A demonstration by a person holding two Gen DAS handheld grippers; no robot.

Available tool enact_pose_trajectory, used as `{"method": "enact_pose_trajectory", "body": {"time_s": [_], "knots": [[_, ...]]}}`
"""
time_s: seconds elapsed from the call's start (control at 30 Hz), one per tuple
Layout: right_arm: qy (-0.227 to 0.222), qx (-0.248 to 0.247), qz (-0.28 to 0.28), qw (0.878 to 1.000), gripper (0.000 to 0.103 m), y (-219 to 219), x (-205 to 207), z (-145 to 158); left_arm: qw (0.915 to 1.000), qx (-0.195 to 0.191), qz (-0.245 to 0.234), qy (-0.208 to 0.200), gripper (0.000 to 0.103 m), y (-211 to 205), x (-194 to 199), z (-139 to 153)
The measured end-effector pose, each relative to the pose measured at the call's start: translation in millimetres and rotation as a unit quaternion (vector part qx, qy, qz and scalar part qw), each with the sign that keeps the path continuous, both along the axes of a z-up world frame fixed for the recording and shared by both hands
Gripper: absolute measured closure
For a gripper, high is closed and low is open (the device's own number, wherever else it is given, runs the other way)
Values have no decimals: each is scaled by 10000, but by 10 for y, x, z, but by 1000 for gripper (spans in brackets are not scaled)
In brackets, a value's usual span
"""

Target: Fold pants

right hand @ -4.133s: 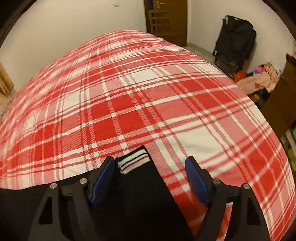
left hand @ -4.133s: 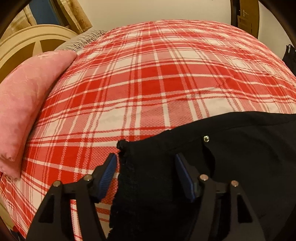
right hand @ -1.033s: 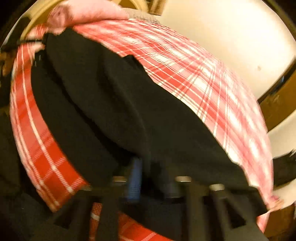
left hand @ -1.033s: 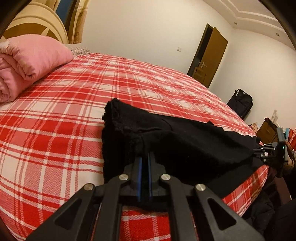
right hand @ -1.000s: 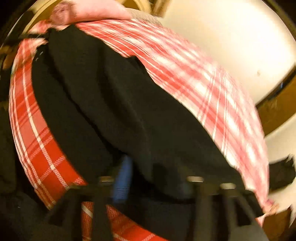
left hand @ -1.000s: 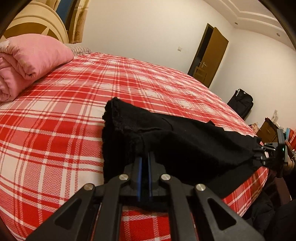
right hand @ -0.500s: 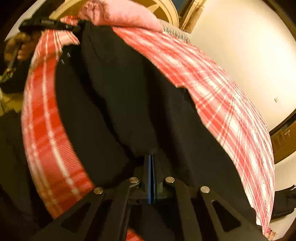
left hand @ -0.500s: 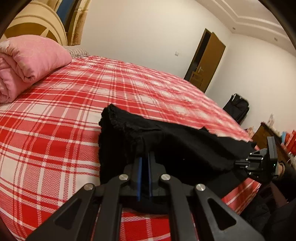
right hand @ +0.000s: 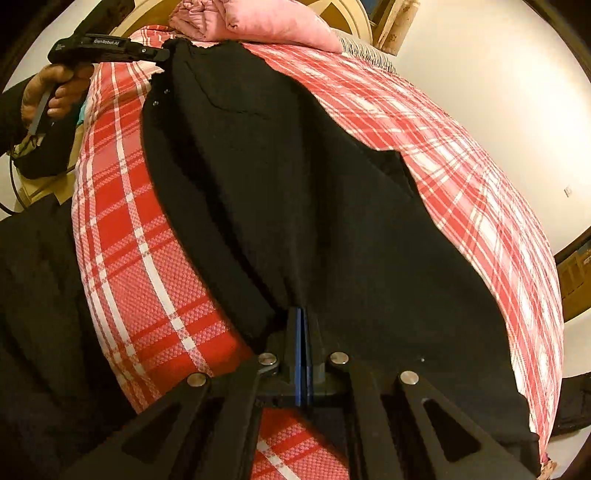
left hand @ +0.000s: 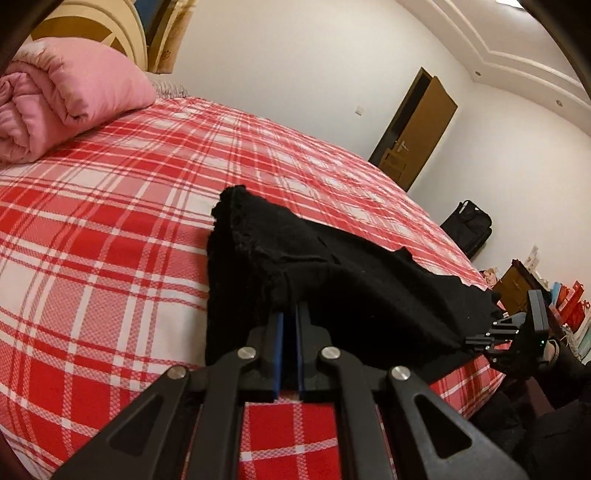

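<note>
Black pants point(left hand: 332, 273) lie stretched along the near edge of a bed covered in a red and white plaid sheet point(left hand: 110, 229). My left gripper point(left hand: 289, 317) is shut on the waistband end, which is lifted a little off the sheet. At the far right of the left wrist view my right gripper point(left hand: 476, 338) grips the other end. In the right wrist view the pants point(right hand: 314, 192) run away from my right gripper point(right hand: 302, 317), shut on the cloth, up to my left gripper point(right hand: 162, 55), held by a hand point(right hand: 51, 92).
A rolled pink quilt point(left hand: 62, 99) lies by the cream headboard point(left hand: 85, 33). Beyond the bed stand a brown door point(left hand: 417, 125), a black bag point(left hand: 469, 229) on the floor, and clutter by a brown cabinet point(left hand: 517, 284). A dark sleeve point(right hand: 37, 155) sits at the bedside.
Four seconds ago both grippers stood open over the flat pants. Since then both have shut on the ends and lifted them. In the last second the right gripper steadied and the pants pulled taut.
</note>
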State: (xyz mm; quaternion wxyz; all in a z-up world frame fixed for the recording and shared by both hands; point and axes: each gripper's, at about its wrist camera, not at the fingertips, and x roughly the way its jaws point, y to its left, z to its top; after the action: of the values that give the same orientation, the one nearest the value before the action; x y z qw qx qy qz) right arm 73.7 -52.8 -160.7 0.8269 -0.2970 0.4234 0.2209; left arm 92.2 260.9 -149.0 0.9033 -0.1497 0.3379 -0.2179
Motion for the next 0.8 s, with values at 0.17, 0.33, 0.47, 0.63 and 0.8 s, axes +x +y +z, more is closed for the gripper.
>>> {"method": "enact_pose_trajectory", "body": {"time_s": [0.17, 0.33, 0.47, 0.63, 0.8], "knots": [[-335, -31, 137, 9993, 68, 43, -133, 78, 9983, 583, -11, -4, 87, -63, -29, -44], [-510, 252, 475, 9972, 39, 340, -116, 174, 9919, 1246, 133, -200, 79, -152, -82, -67], [-482, 499, 657, 9954, 39, 683, 79, 141, 9908, 1313, 36, -336, 81, -175, -66, -26], [-266, 425, 578, 9971, 102, 951, 284, -13, 9918, 1212, -130, -375, 94, -179, -29, 9], [-190, 386, 883, 9952, 102, 1090, 14, 105, 9960, 725, -159, -496, 95, -23, -157, 102]]}}
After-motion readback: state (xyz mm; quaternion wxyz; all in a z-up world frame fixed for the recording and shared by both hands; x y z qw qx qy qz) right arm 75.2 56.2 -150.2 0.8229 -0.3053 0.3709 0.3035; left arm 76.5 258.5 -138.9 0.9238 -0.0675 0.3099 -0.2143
